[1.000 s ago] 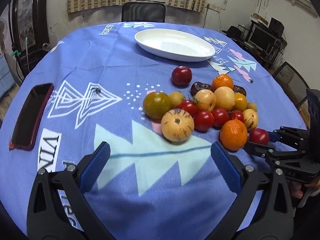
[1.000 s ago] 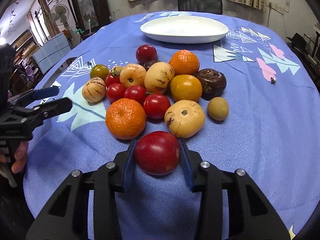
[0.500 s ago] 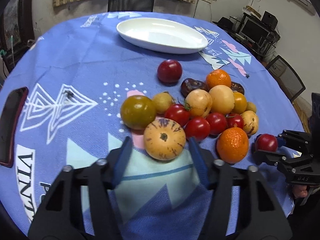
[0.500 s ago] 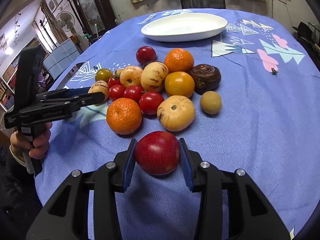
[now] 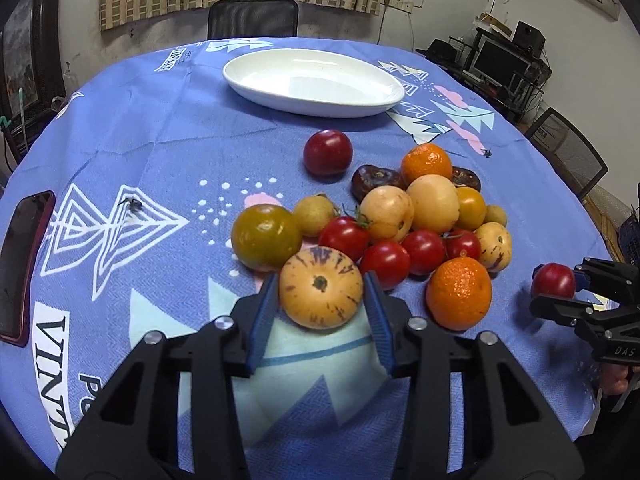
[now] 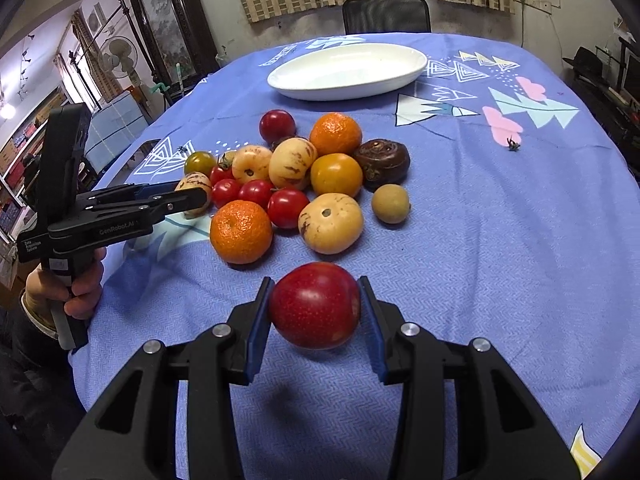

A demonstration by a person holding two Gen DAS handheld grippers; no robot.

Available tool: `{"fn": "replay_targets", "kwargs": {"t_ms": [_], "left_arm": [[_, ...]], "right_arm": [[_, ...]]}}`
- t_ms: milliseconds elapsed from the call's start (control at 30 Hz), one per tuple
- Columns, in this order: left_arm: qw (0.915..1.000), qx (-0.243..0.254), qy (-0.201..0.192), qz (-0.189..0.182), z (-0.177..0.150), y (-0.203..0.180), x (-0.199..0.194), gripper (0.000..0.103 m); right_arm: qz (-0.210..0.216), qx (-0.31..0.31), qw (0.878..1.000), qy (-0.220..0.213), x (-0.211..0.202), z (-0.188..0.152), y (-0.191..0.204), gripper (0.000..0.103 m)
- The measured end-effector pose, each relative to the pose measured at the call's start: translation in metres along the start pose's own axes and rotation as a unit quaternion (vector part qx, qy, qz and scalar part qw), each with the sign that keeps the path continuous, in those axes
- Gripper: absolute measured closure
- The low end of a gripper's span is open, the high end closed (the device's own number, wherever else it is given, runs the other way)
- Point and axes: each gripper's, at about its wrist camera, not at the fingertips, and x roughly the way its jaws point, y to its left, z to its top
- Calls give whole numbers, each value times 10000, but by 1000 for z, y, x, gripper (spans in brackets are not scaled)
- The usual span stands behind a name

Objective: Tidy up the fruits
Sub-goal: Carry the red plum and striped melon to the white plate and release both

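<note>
Basically, a round table under a blue patterned tablecloth fills both views. White oval plate sits at the far side, nothing on it. A dark phone lies flat near the left edge. The fruit pile is mid-table, well short of the plate: tomatoes, oranges, pale speckled melons and a green-yellow tomato touching each other, one dark red plum sitting apart on the far side.

Left gripper: blue pads pinching the striped pepino melon at the near-left edge of the pile, a pad on each side. Can't tell whether the melon is off the cloth. The green-yellow tomato is just behind it to the left, an orange near it on the right.

Right gripper: fingers clamped on a red apple, held clear of the cloth with a shadow underneath, near side of the pile. In the right wrist view a hand grips the left tool's handle at the left table edge.
</note>
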Motion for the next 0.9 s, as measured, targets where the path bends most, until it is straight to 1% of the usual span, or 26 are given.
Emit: {"fn": "replay_targets", "kwargs": {"t_ms": [167,300,467,600,700,767,900], "left_arm": [[9999,-54,135,-78,1,2,6,59],[9995,-200,115,-205,1,7,7,60],[9993,-253,47,-263,2,7,4,60],[9984,-296,-32,-480,9,7,-9,60],[9979,-174,-106,-617,24,6,-21,60],[9975,-86,-146,-683,38,7,-28,60],[9974,125,-278,-651,80,10,-27,60]], "right_arm": [[-4,-81,10000,-21,-1,0,5,61],[-16,-79,10000,-43,-4,2,4,61],[-34,-132,9998,-110,-12,10,2,61],[-30,-215,9997,-143,-19,24,-1,61],[50,-245,9995,-186,-23,43,-5,61],[114,-253,9993,-268,-24,61,-8,61],[97,-183,9979,-614,-17,108,-18,61]]}}
